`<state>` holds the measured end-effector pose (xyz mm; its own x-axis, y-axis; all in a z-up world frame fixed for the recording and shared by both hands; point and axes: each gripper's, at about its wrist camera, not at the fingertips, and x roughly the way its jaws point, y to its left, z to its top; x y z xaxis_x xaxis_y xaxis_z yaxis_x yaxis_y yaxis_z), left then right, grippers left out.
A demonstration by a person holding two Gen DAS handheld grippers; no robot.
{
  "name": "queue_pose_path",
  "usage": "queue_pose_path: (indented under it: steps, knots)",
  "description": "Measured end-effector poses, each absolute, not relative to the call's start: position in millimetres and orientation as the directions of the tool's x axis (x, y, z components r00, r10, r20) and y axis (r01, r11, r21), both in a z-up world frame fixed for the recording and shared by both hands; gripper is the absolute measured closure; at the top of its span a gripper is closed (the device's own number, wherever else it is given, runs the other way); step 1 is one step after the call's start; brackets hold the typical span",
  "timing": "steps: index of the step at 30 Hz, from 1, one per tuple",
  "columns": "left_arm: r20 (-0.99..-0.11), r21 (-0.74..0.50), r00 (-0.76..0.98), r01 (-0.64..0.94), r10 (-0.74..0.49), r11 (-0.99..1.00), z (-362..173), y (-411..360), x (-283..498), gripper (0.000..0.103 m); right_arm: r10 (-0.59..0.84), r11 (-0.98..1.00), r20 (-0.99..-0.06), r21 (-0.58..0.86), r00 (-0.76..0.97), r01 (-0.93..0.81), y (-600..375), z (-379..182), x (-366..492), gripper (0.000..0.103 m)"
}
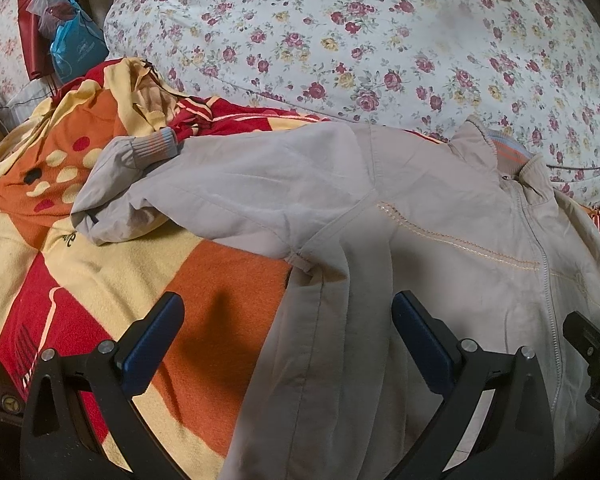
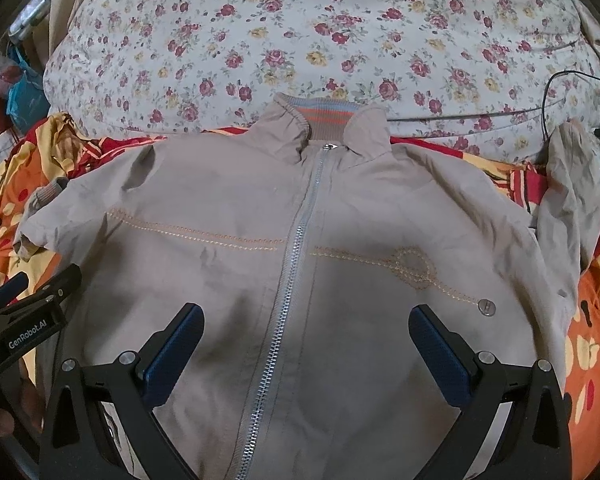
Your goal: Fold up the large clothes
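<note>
A beige zip-up jacket (image 2: 300, 248) lies front up on the bed, zipper (image 2: 296, 248) closed, collar (image 2: 328, 124) at the far side. Its left sleeve (image 1: 204, 188) is bent outward, with its grey cuff (image 1: 156, 148) on the blanket. Its right sleeve (image 2: 572, 184) is bunched up at the right. My left gripper (image 1: 288, 312) is open and empty above the jacket's left side edge. My right gripper (image 2: 306, 320) is open and empty above the jacket's chest, straddling the zipper. The left gripper also shows in the right wrist view (image 2: 24, 300).
A red, orange and yellow blanket (image 1: 100, 264) lies under the jacket. A floral quilt (image 2: 320, 40) is heaped behind it. A blue bag (image 1: 76, 48) and clutter sit at the far left. A black cable (image 2: 556, 92) lies at the far right.
</note>
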<state>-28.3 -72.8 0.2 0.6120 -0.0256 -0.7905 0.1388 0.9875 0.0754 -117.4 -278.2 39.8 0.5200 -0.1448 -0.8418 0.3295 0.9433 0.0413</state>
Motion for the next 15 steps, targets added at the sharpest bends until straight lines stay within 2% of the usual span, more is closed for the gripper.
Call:
queue_pose_path:
  steps: [15]
  knots:
    - [-0.796,0.071,0.605,0.129,-0.022,0.989,-2.1,-69.0,-26.8,0.000,-0.144,0.946,-0.842,0.037,0.519,0.322,-276.2,37.9,-117.5,0.001]
